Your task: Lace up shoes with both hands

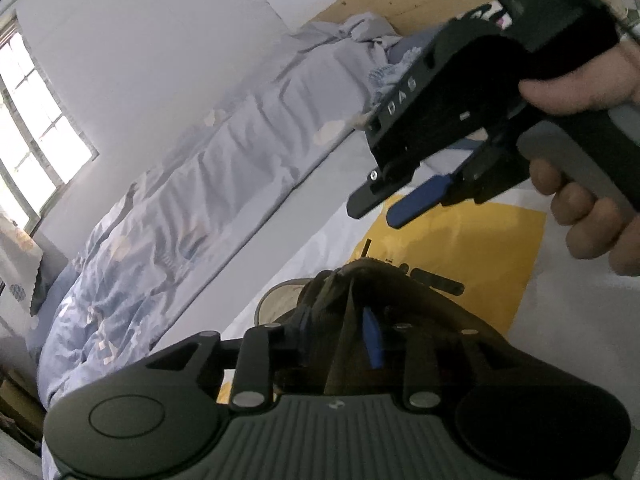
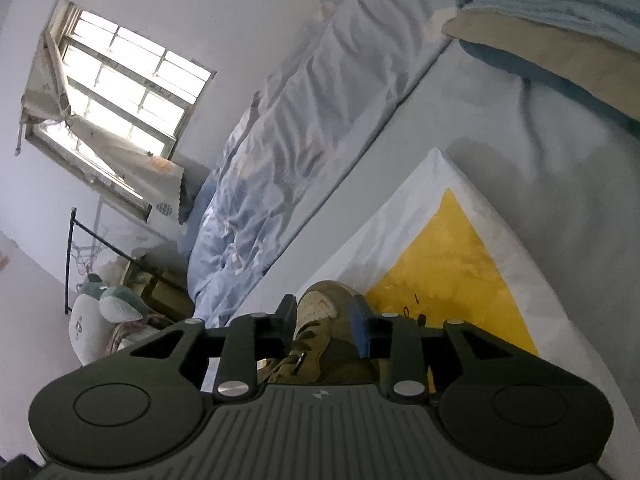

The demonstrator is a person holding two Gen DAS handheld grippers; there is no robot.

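An olive-brown shoe [image 1: 384,280] [image 2: 336,344] with a pale toe cap lies on a white and yellow sheet [image 1: 460,248] [image 2: 440,264] on the bed. My left gripper [image 1: 328,328] reaches over the shoe with its jaws apart. A flat olive lace [image 1: 344,344] runs up between them, and the pads do not press on it. A hand holds my right gripper [image 1: 374,214] above the shoe, its black and blue fingers spread with nothing between them. In the right wrist view, that gripper [image 2: 323,308] straddles the toe. A black lace tip [image 2: 299,361] rests on the shoe.
A rumpled blue patterned quilt [image 1: 160,240] [image 2: 260,200] lies along the wall side of the bed. Pillows [image 2: 540,52] are stacked at the far end. A bright window [image 2: 132,92] and a plush toy [image 2: 100,312] are beyond the bed.
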